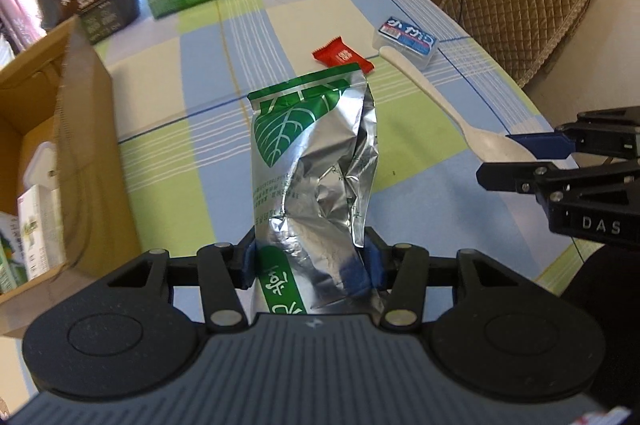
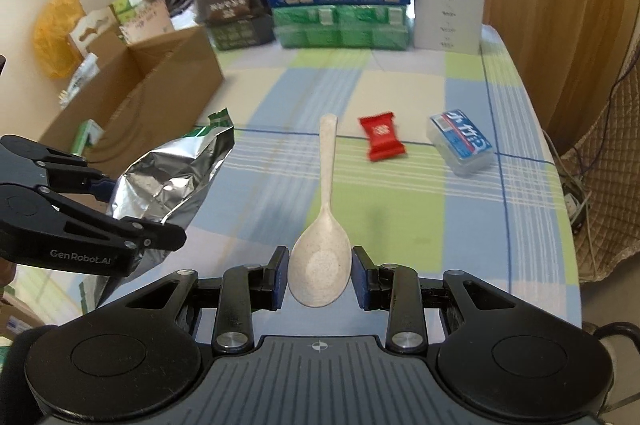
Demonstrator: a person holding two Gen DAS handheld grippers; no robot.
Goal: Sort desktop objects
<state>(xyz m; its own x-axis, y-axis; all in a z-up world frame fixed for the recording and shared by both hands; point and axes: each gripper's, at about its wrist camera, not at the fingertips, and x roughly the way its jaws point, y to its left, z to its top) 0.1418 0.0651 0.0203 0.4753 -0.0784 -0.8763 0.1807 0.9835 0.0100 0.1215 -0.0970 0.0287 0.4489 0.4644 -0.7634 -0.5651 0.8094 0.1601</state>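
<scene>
Foil pouch (image 1: 312,177), light and crinkly, was pinched low by the left tongs (image 1: 310,263), while the right tongs (image 2: 320,277) gripped the stiff spoon (image 2: 322,245) by its bowl.

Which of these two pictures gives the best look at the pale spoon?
The right wrist view: the spoon shows whole, bowl clamped in the right gripper, handle pointing away. The left wrist view shows the spoon from the side, its bowl partly hidden by a blue pad.
</scene>
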